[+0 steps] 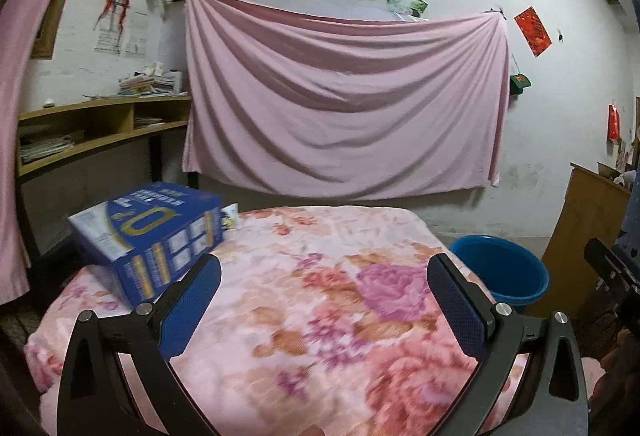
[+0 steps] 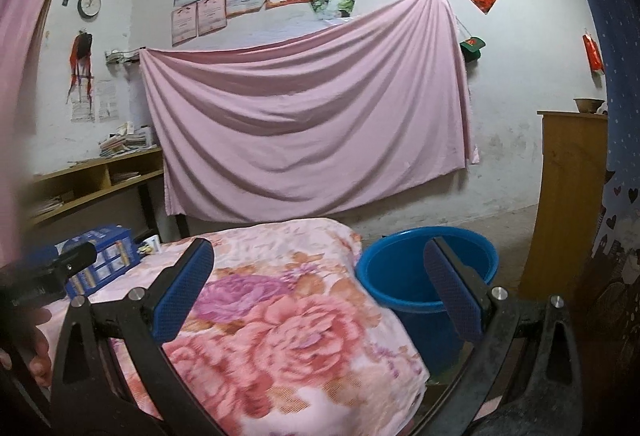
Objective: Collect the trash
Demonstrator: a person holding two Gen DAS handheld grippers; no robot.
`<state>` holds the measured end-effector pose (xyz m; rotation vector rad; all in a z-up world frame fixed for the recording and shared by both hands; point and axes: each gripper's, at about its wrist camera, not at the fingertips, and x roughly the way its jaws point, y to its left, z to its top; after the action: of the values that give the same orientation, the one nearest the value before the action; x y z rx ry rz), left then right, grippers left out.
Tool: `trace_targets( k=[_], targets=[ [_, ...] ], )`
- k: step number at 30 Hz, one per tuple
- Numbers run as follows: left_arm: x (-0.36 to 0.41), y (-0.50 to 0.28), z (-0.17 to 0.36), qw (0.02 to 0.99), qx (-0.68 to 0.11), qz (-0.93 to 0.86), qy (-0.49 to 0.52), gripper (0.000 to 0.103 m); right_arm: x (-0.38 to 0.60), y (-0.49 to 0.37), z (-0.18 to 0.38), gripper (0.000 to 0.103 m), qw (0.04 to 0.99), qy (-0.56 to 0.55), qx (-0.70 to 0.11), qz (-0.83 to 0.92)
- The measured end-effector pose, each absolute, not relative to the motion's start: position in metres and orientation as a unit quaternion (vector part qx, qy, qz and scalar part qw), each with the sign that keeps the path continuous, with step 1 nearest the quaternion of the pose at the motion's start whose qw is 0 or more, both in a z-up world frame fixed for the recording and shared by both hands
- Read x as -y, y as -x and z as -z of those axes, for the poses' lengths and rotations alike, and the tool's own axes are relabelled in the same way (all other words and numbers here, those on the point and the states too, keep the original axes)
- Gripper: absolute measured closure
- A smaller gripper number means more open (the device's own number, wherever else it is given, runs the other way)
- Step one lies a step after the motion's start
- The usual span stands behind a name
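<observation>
Blue carton [image 1: 152, 236] w/ gold print sits tilted on blanket [image 1: 320, 316]; both grippers [image 1: 324, 300] [image 2: 320, 290] spread, empty.

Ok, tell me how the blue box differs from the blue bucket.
The blue box is a closed rectangular carton with printed graphics; the blue bucket is round, plain and open-topped. The box sits on the floral blanket at its far left corner; the bucket stands lower, beside the blanket's right edge. Both are blue, and neither gripper touches them.

Pink floral blanket [image 1: 320, 316], blue bucket [image 2: 400, 276], seemingly blue-gold box [image 1: 156, 236].
</observation>
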<state>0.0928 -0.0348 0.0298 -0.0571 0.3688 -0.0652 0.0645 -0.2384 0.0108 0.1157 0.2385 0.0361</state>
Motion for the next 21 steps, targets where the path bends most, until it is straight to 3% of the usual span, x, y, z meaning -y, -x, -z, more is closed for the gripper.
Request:
trace_targets(
  k=[21],
  targets=[
    [0.001, -0.029, 0.001, 0.989, -0.146, -0.007, 0.037, 0.002, 0.197, -0.015, 0.015, 0.0, 0.994, -0.02, -0.103, -0.024]
  ],
)
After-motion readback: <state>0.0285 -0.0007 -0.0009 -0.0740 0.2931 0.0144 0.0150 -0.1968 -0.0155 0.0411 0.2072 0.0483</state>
